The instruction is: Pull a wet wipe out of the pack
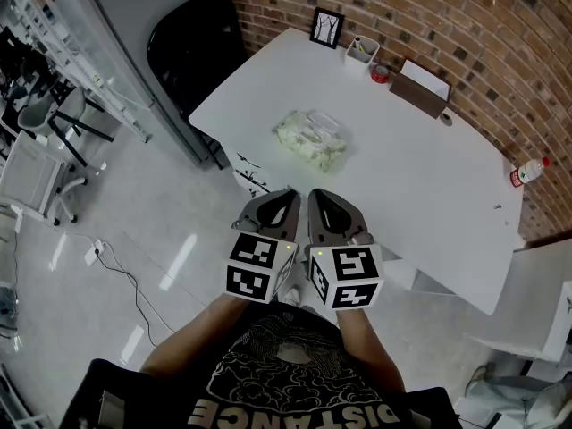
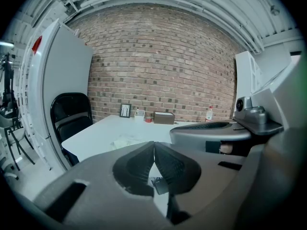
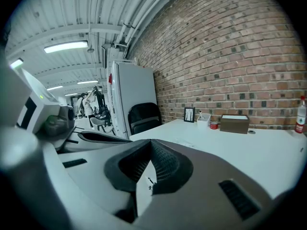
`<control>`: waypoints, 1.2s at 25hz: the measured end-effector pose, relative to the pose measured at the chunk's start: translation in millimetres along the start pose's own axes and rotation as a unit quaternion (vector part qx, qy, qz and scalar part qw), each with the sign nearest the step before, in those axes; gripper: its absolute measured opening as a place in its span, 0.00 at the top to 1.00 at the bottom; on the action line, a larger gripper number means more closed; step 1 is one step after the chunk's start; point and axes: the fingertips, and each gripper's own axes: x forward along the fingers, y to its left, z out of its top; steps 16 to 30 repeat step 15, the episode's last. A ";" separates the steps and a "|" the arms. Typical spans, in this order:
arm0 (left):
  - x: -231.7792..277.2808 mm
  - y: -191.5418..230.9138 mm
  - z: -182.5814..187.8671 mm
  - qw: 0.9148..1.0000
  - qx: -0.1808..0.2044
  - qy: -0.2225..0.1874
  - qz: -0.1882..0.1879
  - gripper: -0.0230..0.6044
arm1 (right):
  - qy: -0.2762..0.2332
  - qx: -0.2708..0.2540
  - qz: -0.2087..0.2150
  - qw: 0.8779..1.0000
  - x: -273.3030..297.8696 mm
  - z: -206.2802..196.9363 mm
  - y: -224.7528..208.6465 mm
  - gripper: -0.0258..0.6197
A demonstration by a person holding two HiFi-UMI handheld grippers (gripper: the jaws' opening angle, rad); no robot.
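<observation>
The wet wipe pack (image 1: 311, 139) lies flat on the white table (image 1: 429, 195), pale green with a clear lid; it also shows faintly as the wet wipe pack (image 2: 125, 141) in the left gripper view. Both grippers are held close to the person's body, short of the table's near edge and well away from the pack. My left gripper (image 1: 284, 195) is shut with nothing in it, its jaws meeting at the left gripper (image 2: 154, 146). Right beside it, my right gripper (image 1: 318, 195) is also shut and empty, its jaws meeting at the right gripper (image 3: 150, 151).
A black chair (image 1: 192, 47) stands at the table's far left corner beside a white cabinet (image 2: 62, 90). Along the brick wall sit a picture frame (image 1: 327, 27), a white cup (image 1: 361, 50), a red tin (image 1: 380, 73), a brown box (image 1: 420, 89) and a bottle (image 1: 529, 172).
</observation>
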 end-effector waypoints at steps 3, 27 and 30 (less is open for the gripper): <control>-1.6 0.8 -2.7 1.000 -0.001 0.002 0.000 0.94 | 0.002 0.001 0.001 1.000 0.0 -2.3 2.4 0.94; -2.4 -2.8 -5.6 1.000 -0.003 0.004 -0.002 0.94 | 0.003 0.004 0.000 1.000 -4.2 -5.9 3.0 0.94; -2.4 -2.8 -5.6 1.000 -0.003 0.004 -0.002 0.94 | 0.003 0.004 0.000 1.000 -4.2 -5.9 3.0 0.94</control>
